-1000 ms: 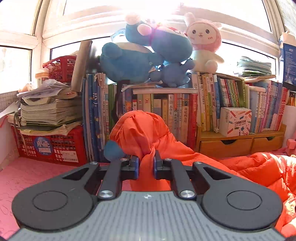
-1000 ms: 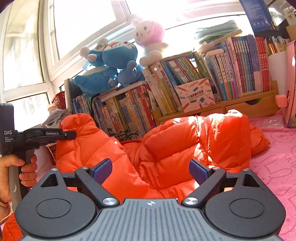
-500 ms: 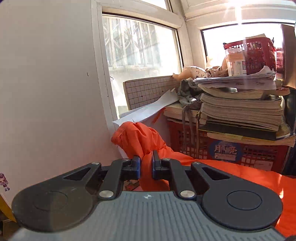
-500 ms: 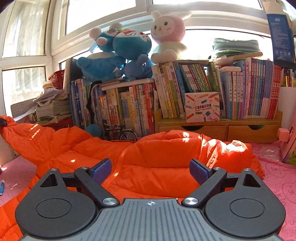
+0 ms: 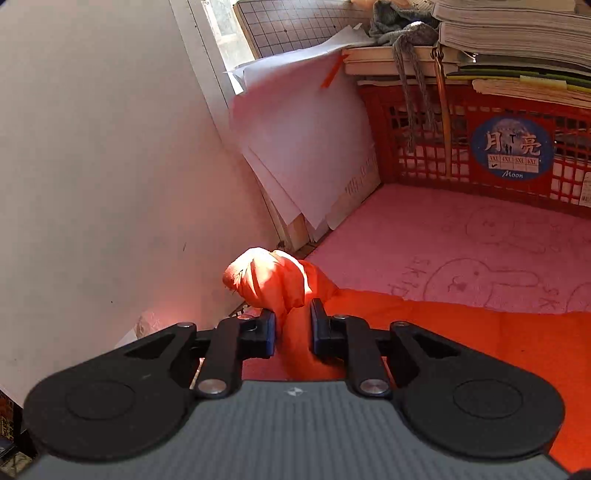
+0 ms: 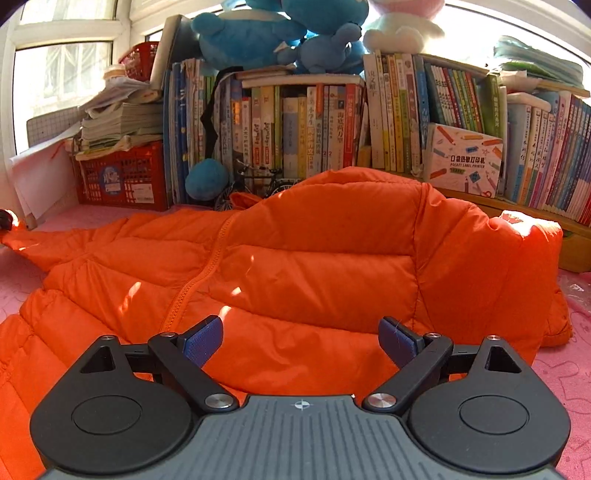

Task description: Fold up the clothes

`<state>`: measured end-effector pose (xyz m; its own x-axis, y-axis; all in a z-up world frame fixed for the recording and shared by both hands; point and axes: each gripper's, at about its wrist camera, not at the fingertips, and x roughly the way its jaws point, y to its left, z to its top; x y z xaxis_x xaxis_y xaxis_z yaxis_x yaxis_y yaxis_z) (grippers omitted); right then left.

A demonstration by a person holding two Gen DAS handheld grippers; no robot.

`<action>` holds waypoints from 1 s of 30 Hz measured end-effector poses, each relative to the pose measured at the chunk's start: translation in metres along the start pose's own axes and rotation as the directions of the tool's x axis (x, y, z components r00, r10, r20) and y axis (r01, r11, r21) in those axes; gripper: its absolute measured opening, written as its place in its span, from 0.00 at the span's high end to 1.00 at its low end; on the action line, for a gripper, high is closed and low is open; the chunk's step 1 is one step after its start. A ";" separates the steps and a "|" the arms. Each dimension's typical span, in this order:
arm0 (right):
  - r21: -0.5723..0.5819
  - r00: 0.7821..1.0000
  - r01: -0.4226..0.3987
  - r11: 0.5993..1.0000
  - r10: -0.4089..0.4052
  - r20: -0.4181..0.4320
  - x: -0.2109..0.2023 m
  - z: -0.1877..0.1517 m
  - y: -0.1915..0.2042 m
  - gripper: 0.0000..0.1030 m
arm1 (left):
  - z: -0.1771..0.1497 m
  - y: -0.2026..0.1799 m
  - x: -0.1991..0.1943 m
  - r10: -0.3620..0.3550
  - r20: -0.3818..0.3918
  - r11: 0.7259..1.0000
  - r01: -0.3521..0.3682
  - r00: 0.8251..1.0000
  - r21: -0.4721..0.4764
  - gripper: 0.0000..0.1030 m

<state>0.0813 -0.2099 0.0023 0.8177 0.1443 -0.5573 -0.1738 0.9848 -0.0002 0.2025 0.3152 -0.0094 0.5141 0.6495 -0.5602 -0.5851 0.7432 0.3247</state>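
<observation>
Pink mat (image 5: 461,236) carries the orange jacket (image 6: 314,266); left hand-held gripper (image 5: 292,332), jaws opening, pinches its sleeve (image 5: 273,280) outstretched for flattening; right hand-held gripper (image 6: 300,338) hovers spread.

1. A pink foam mat stamped with rabbit outlines (image 5: 461,236) covers the floor.
2. A red plastic lattice crate with a round blue label (image 5: 480,144) stands on it, bearing stacked papers (image 5: 517,22).
3. White paper sheets (image 5: 306,147) lean against the wall.
4. Blue plush toys (image 6: 280,33) top a row of upright books (image 6: 303,125).
</observation>
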 end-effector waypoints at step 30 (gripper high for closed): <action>0.610 0.906 0.349 0.711 -0.423 -0.024 0.000 -0.023 -0.240 0.01 | -0.081 -0.199 -0.197 -0.509 0.195 0.857 0.474 0.838 0.201 0.43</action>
<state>0.1105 -0.4483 -0.0165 0.8009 -0.2887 -0.5246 0.4966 0.8099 0.3124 0.1670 0.0262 -0.0255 0.8511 0.1971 -0.4866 -0.1317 0.9774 0.1656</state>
